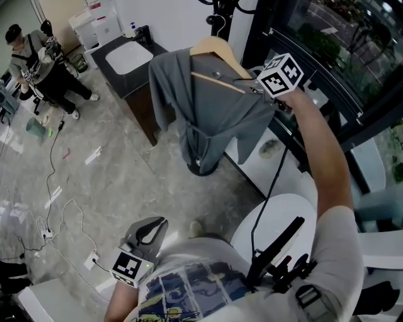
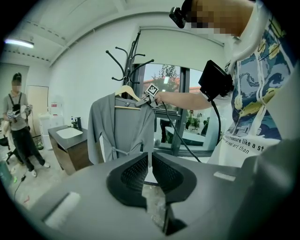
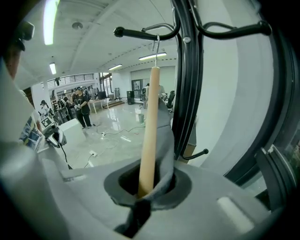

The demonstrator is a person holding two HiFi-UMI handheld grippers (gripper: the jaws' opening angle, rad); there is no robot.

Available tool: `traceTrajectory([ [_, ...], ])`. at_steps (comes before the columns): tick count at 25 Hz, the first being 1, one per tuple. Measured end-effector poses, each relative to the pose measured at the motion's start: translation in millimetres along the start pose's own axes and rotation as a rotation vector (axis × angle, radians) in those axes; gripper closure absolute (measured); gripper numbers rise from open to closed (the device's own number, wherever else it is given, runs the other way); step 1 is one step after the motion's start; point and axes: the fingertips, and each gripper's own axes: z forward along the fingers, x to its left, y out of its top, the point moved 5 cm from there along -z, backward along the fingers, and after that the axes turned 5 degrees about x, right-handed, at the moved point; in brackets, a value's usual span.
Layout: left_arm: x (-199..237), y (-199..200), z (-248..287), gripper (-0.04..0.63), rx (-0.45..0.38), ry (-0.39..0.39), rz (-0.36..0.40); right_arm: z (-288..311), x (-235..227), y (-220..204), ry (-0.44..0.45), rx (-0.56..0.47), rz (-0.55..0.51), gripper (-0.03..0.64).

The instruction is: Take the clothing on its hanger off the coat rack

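Status at inspection. Found coat rack upright, directly beyond the tool. Found clothing draped on hanger, hook over a rack prong. Saw hanger's long arm running up and away from right gripper, clenched on its wooden end and cloth; judged lift-then-withdraw necessary. Observed left gripper low, well apart, nearly closed, empty.

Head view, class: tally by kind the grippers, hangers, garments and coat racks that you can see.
Grippers: 2, left gripper and right gripper
Wooden hanger: 1
Grey garment: 1
Coat rack: 1
Total: 5
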Motion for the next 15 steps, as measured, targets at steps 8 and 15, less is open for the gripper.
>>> traceTrajectory([
  [8,-3,-8,-16,0.565,-0.010,0.010,-0.020,-16,3,2,-0.067,-0.061,0.037,0.612],
  [15,-7,-18,-35,0.565,-0.032,0.005,-0.033,-36,15,8,-0.125,-0.091,0.053,0.612],
])
